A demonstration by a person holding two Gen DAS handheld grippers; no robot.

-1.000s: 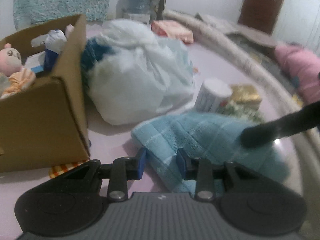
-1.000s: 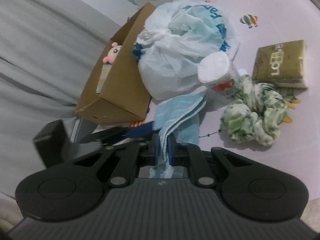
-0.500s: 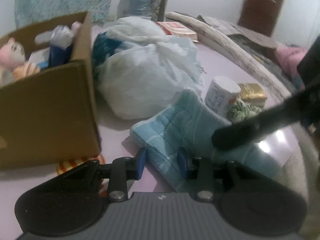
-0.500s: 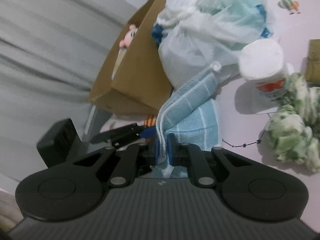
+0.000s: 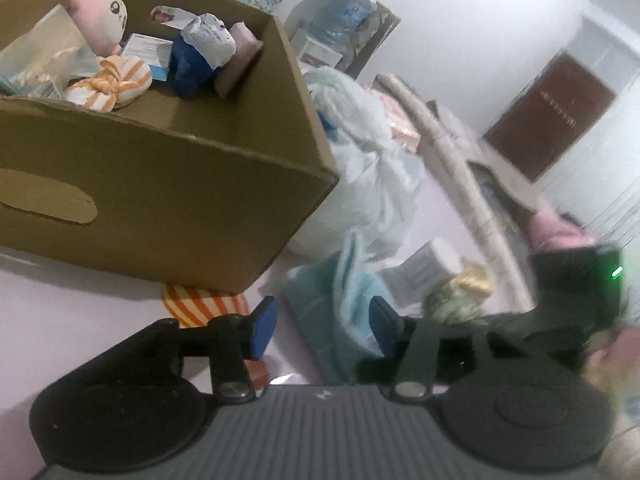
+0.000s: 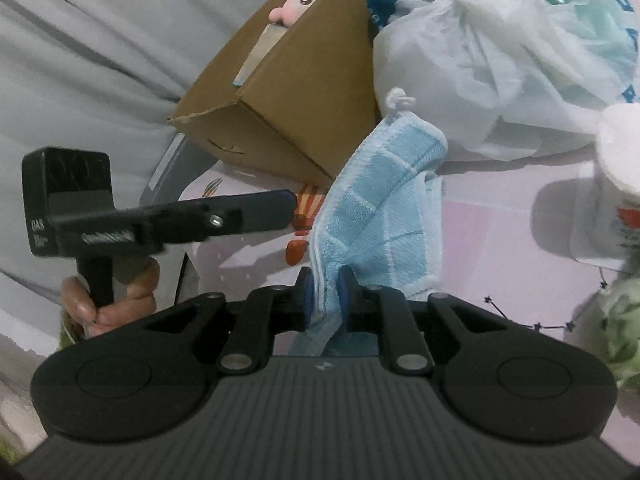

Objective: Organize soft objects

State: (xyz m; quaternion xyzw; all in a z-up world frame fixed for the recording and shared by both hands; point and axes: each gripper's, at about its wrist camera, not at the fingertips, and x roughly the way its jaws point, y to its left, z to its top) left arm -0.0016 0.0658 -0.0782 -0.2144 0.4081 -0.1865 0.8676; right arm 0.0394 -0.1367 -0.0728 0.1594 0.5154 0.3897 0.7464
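Note:
A light blue checked towel [image 6: 384, 200] lies on the pale pink surface beside the cardboard box [image 6: 304, 92]. My right gripper [image 6: 326, 294] pinches the towel's folded edge between its blue pads, and its jaws are opening slightly. In the left wrist view the towel [image 5: 352, 300] stands bunched between the pads of my left gripper [image 5: 323, 330]. Those jaws are opening wide, and the left pad is clear of the cloth. My left gripper [image 6: 290, 206], in a hand, points at the towel from the left.
The box [image 5: 160, 184] holds a pink plush [image 5: 102, 12] and several soft items. A white plastic bag [image 6: 500, 60] sits behind the towel. A tissue roll [image 6: 624, 152] and a green-white cloth bundle [image 6: 624, 320] lie to the right. An orange striped item [image 5: 204, 306] pokes out under the box.
My left gripper has rolled and swung toward the box while its jaws spread apart off the towel. My right gripper has drawn the towel's edge up into a standing fold.

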